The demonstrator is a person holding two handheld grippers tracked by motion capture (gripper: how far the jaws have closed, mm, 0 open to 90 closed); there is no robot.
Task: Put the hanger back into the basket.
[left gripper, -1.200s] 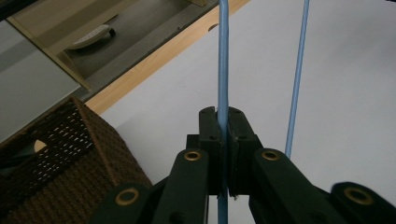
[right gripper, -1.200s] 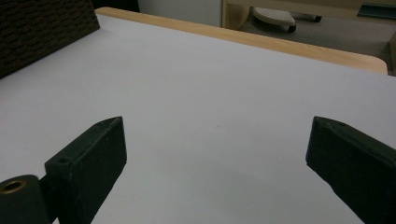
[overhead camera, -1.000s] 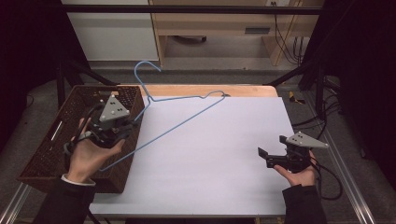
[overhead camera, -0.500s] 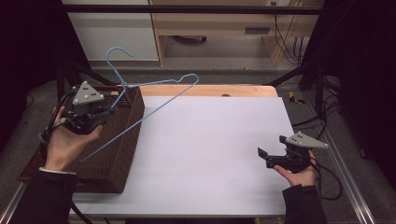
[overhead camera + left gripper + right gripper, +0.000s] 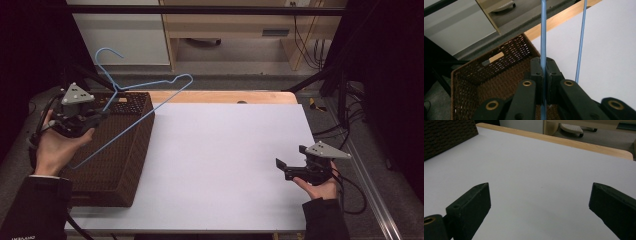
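A light-blue wire hanger [image 5: 131,125] hangs in the air over the brown wicker basket [image 5: 125,160] at the table's left edge, hook pointing up and away. My left gripper [image 5: 97,116] is shut on one of its wires. In the left gripper view the wire [image 5: 543,30] runs straight up between the closed jaws of that gripper [image 5: 543,62], with the basket's inside [image 5: 474,72] below. My right gripper [image 5: 282,169] rests low over the white table [image 5: 225,150] near the right front. It stands open [image 5: 540,202] with nothing between its jaws.
A wooden strip [image 5: 225,96] borders the table's far edge. Beyond it stands a low shelf unit [image 5: 225,30] on the floor. Cables [image 5: 345,125] trail past the right edge. The basket's corner [image 5: 446,135] appears at the far left in the right gripper view.
My left gripper has carried the hanger left and upward, off the table middle and over the basket. The basket now shows its right outer wall. The right gripper has stayed put.
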